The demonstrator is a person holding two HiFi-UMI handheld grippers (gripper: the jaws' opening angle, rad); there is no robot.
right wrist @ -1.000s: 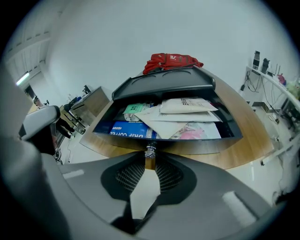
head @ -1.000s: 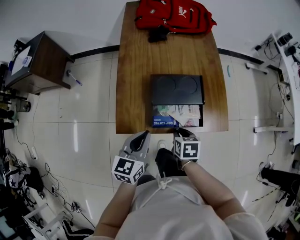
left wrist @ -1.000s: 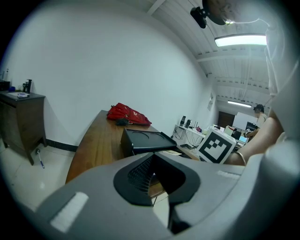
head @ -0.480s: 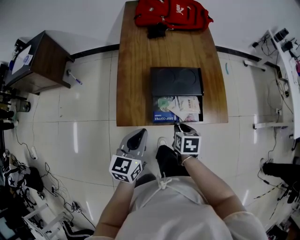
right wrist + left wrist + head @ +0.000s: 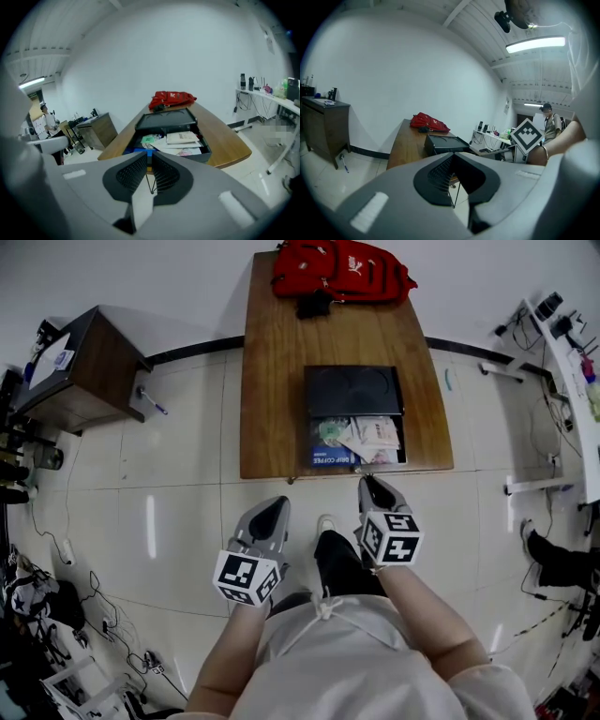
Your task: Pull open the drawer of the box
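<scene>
Black box (image 5: 353, 390) sits mid-table on the wooden table (image 5: 279, 371), toward the near edge. Its drawer (image 5: 359, 441) stands pulled out at the box's 6 o'clock, reaching almost to the table edge.

Drawer contents: loose papers (image 5: 373, 435), a green-printed slip (image 5: 328, 430), and a blue packet (image 5: 331, 459) along the front. The packet has white lettering, too small to read for certain.

At the box's 12 o'clock, at the far end of the table, lies a red backpack (image 5: 342, 270) with a white logo, brand not legible.

Right gripper (image 5: 367, 482) is at the drawer's 6 o'clock, just off the table edge. Its jaws are narrowly apart and closing, with nothing between them and no contact with the drawer.

Left gripper (image 5: 273, 513) is at the drawer's 7 o'clock, over the floor, jaws pressed together and empty.

A dark cabinet (image 5: 98, 362) stands at the table's 9 o'clock.
</scene>
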